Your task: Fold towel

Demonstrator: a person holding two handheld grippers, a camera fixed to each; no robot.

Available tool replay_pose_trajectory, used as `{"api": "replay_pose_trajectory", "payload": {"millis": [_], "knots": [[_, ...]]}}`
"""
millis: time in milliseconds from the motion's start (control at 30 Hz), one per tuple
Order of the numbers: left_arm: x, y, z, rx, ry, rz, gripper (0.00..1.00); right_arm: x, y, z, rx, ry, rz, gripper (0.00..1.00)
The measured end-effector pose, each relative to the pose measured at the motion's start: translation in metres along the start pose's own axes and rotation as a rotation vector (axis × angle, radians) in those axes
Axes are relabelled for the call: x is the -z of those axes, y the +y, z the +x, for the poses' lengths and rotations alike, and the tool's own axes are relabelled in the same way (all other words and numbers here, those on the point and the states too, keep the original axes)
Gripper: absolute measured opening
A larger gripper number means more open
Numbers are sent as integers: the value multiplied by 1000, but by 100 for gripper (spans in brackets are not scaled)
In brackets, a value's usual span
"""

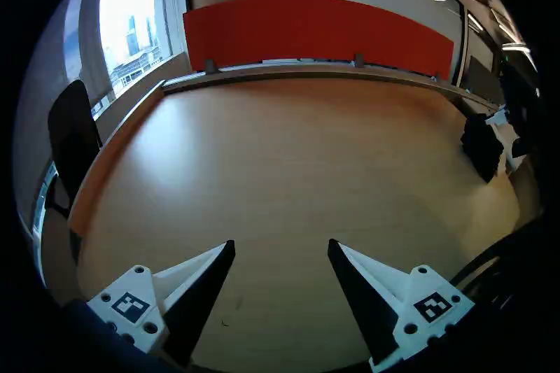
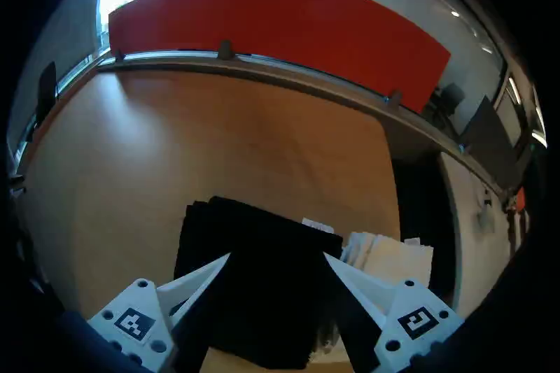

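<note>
Apparently before any fold begins, the left gripper (image 1: 281, 241) gapes empty over the light-wood table (image 1: 280, 149) while the right gripper (image 2: 276, 255) hovers open-fingered above stacked black cloth towels (image 2: 259, 233).

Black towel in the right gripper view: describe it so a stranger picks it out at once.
Find the long red partition behind the wooden table, then come down to the table's near right part. There the black towel lies folded, directly in front of the open right gripper; the folded cloths beside it on the right are white.
</note>
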State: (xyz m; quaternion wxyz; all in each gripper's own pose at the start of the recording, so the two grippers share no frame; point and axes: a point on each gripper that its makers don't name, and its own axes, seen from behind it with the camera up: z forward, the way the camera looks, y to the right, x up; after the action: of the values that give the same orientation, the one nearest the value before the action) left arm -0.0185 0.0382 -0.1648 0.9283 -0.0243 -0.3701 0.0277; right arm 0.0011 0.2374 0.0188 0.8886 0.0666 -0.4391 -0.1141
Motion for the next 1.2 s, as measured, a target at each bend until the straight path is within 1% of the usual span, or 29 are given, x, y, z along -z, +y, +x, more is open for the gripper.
{"api": "replay_pose_trajectory", "payload": {"millis": [300, 500, 800, 1000, 1200], "knots": [[5, -4, -4, 5, -4, 14, 99, -16, 4, -8, -11, -37, -2, 83], [5, -4, -5, 4, -5, 13, 99, -16, 2, -8, -10, -30, -2, 83], [4, -2, -3, 5, 0, 6, 99, 0, -1, 0, -8, 9, -4, 83], [3, -1, -3, 6, 4, 1, 99, 9, -5, 1, -18, 26, -6, 83], [2, 1, -1, 7, 8, -7, 99, 21, -11, -5, -23, 44, -8, 83]]}}
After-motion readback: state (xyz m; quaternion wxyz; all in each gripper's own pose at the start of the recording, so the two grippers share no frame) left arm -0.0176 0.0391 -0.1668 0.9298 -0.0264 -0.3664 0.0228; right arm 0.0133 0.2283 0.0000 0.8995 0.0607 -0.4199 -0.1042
